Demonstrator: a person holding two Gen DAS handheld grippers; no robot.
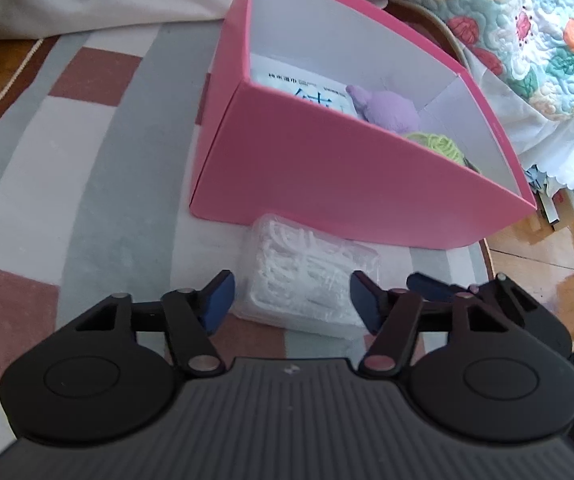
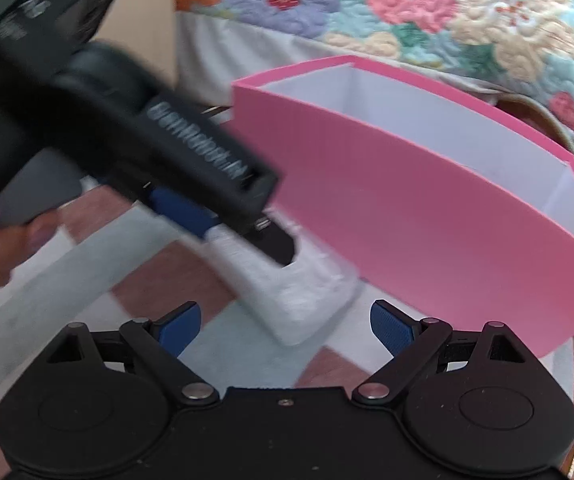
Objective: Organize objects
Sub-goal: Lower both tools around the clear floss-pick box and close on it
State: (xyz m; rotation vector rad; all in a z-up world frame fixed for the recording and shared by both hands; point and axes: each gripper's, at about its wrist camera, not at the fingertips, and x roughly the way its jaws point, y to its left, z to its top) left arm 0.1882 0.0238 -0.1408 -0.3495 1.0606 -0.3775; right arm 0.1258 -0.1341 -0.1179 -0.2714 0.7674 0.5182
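Your left claw (image 1: 292, 300) straddles clear packet (image 1: 307, 276), lower centre, pads not yet pressing; right claw (image 2: 285, 328) released; pink box (image 1: 327, 184) behind.

Your right claw (image 2: 285, 330) hangs with jaws apart, nothing between them, above the checked rug (image 2: 135, 292). Ahead, your left claw (image 2: 247, 236) straddles the white packet (image 2: 299, 292), just beside the pink box (image 2: 387, 216). Floral quilt (image 2: 407, 8) behind.

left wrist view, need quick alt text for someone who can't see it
The left hand-held gripper straddles a clear packet of white items lying on a checked rug, its blue pads at the packet's sides. Just behind stands an open pink box holding a purple plush toy.
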